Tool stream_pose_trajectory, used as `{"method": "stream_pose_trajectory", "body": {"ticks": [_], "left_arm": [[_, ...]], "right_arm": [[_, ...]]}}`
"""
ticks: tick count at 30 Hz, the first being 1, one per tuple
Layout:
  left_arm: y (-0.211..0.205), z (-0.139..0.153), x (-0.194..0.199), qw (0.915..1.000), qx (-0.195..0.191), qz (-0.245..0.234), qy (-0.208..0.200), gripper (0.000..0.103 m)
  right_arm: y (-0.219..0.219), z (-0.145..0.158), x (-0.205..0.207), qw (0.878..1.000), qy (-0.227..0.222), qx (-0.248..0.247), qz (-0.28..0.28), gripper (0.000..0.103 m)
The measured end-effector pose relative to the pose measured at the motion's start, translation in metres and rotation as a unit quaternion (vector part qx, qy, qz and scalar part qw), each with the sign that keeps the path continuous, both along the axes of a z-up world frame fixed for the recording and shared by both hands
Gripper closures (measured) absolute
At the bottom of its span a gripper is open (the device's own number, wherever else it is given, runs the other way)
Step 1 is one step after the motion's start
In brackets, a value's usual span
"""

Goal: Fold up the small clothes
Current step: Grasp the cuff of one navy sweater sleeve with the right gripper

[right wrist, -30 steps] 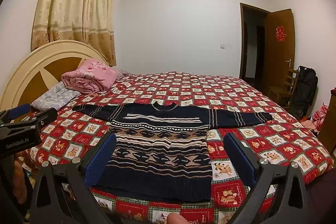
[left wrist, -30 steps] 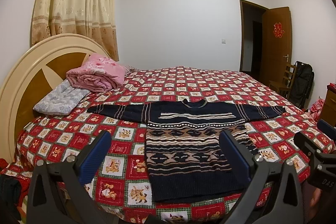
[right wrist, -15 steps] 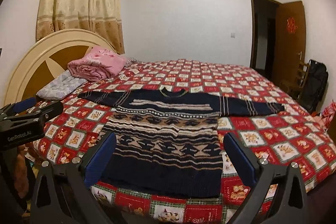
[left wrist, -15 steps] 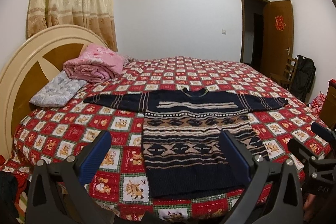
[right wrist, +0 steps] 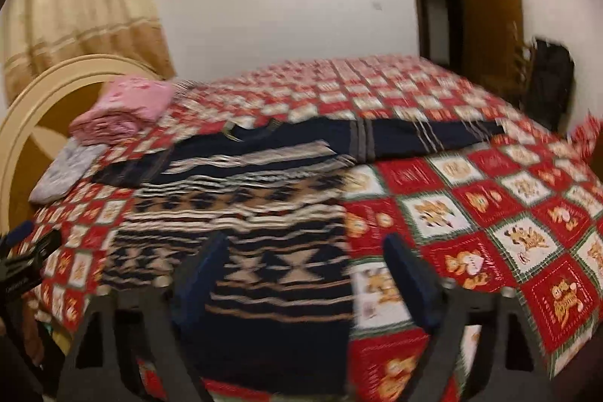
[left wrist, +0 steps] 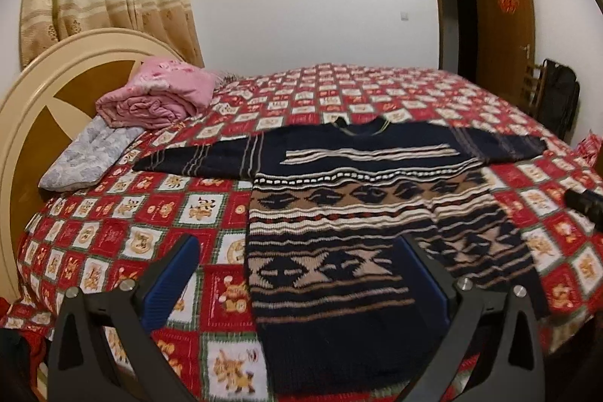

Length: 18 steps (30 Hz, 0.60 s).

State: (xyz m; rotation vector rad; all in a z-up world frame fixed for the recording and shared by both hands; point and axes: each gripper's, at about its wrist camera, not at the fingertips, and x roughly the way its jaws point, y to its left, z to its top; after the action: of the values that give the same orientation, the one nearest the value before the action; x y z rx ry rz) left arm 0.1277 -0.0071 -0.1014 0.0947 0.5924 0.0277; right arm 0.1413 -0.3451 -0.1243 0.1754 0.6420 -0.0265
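The bed (left wrist: 113, 236), covered with a red-and-white checked bedspread (right wrist: 490, 213), serves as the work surface, and its curved headboard (left wrist: 34, 93) is seen at the left of both views. A folded pink quilt (left wrist: 158, 97) and a grey pillow (left wrist: 83, 157) lie near the headboard, well apart from the work area. The sweater (left wrist: 339, 232), dark with tan and cream bands, is laid flat on the bedspread with its sleeves spread to either side, its neck away from the cameras and its hem at the near edge of the bed. No fold is yet made; the step in hand is judged to be the approach to the hem corners. The left gripper (left wrist: 297, 274) is held with its jaws spread, nothing is pinched, and the sweater's left hem region is seen beyond them. The right gripper (right wrist: 305, 270) is closing, its jaws are not yet together, and the sweater's right hem corner is framed between them without contact being visible; this view is blurred. For a clean fold, each gripper should be brought down onto its own hem corner, and the jaws are best kept wide until the pads straddle the knit edge. Only the sweater should be pinched, since the bedspread beneath can be caught with it. Thick knit is judged to sag and stretch, so both corners should be lifted together and level, so that the fabric is not skewed.
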Motion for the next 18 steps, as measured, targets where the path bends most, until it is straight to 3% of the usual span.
{"method": "stream_pose_trajectory", "body": {"ticks": [4, 8, 18], "left_arm": [[-0.004, -0.013, 0.030, 0.9998, 0.008, 0.002, 0.020, 0.000], [-0.010, -0.027, 0.059, 0.9989, 0.020, 0.000, 0.042, 0.000], [-0.019, -0.042, 0.118, 0.9978, 0.048, 0.006, 0.045, 0.000]], "right_arm": [[-0.047, -0.011, 0.032, 0.999, 0.021, 0.010, -0.038, 0.025], [-0.088, -0.020, 0.061, 0.997, 0.041, 0.011, -0.066, 0.039], [-0.216, -0.018, 0.141, 0.983, 0.041, 0.045, -0.171, 0.040]]}}
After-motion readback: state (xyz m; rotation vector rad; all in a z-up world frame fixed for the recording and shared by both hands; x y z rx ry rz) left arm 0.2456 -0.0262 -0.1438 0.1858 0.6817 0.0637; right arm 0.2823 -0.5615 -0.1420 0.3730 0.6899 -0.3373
